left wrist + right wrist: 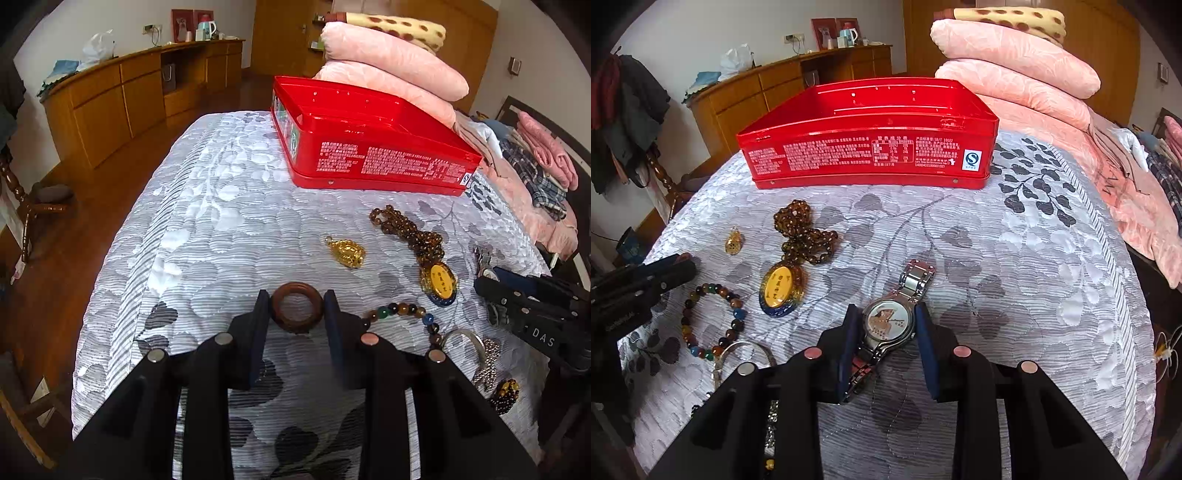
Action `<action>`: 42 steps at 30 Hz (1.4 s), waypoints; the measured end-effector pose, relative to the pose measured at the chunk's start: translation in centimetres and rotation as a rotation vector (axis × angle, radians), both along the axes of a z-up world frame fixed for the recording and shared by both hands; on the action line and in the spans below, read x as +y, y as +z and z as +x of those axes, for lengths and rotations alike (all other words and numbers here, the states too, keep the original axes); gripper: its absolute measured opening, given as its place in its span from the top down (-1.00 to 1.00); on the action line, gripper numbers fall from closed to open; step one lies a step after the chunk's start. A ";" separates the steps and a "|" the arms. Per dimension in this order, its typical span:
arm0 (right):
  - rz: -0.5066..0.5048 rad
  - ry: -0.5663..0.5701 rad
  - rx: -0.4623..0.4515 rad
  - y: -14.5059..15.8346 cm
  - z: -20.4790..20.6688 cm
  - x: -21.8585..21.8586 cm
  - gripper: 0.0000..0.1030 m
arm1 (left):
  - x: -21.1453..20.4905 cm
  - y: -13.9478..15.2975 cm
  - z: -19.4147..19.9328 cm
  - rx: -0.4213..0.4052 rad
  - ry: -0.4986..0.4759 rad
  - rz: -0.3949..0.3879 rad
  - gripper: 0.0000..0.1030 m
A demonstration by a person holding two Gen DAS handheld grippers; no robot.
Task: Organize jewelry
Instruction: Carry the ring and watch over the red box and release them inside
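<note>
A quilted bed [997,258] is seen carrying an open red tin [868,147]. Nearer, a steel watch [888,321] is clamped at its case by the right gripper [886,325], and a wooden ring [297,308] is gripped between the left gripper's [297,310] fingers [260,314].

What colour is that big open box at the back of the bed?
The box is bright red with white printed text on its side, clearest in the right wrist view.
</note>
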State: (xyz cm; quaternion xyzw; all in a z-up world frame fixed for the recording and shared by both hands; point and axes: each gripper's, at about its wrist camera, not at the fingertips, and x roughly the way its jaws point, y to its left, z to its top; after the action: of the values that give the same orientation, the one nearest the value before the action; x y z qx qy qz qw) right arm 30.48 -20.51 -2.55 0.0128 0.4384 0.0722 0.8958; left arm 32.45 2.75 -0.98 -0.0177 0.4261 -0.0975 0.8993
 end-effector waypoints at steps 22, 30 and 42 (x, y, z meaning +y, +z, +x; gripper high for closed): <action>0.051 0.077 -0.126 6.4 -1.3 -0.9 0.42 | -3.0 5.2 -0.3 -0.119 -0.057 -0.024 0.45; 0.073 0.084 -0.160 8.1 -0.2 -1.5 0.42 | -4.6 7.0 0.9 -0.156 -0.085 -0.031 0.45; 0.102 0.109 -0.204 11.0 3.2 -1.3 0.42 | -6.5 9.2 4.3 -0.190 -0.089 -0.020 0.45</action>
State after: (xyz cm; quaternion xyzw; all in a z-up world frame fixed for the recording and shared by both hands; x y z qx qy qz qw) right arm 33.67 -21.78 8.49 0.0272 0.3408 0.1442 0.9286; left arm 36.73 -3.78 8.18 0.0017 0.3383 -0.1430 0.9301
